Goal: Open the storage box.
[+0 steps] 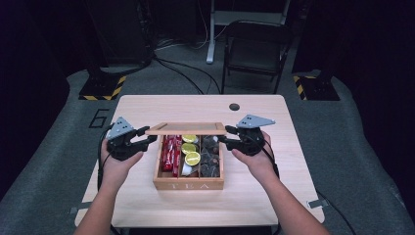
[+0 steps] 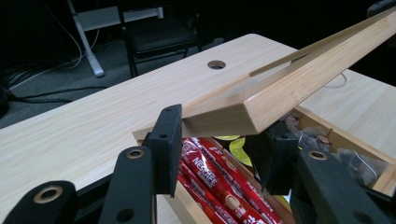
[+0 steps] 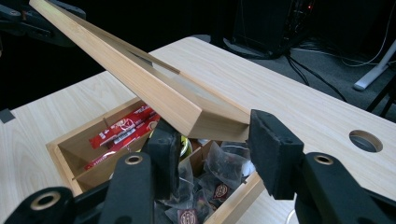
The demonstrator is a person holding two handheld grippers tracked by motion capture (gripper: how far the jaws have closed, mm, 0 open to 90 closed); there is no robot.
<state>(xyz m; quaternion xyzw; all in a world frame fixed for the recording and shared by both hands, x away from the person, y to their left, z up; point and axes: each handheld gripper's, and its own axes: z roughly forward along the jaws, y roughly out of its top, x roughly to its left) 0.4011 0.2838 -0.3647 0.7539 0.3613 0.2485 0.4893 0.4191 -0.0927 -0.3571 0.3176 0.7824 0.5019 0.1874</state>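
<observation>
In the high view we see a wooden tea box (image 1: 188, 185) in the centre of the frame, on a pale wooden tabletop (image 1: 147, 105), with the word TEA on its near wall. Its lid (image 1: 186, 129) is lifted and sits tilted above the far part of the box, so the compartments below lie open. The left compartment holds red sachets (image 1: 171, 152), the middle one yellow-green round pods (image 1: 192, 157), and the right one dark tea bags (image 1: 210, 156).

The left gripper (image 1: 147, 137) comes in at centre left and meets the left end of the lid. In the left gripper view its fingers (image 2: 169, 140) close on the lid's (image 2: 261, 105) corner, one on each side of the wooden frame, with the red sachets (image 2: 210, 172) just below. The right gripper (image 1: 226, 137) does the same at centre right. In the right gripper view its fingers (image 3: 273, 149) clamp the lid's (image 3: 154, 93) other corner, and the lid runs off toward the upper left of the frame, above the tea bags (image 3: 219, 179) and the box (image 3: 60, 151).

Beyond the tabletop, at upper centre of the high view, a dark folding chair (image 1: 257, 49) stands on the grey floor.
</observation>
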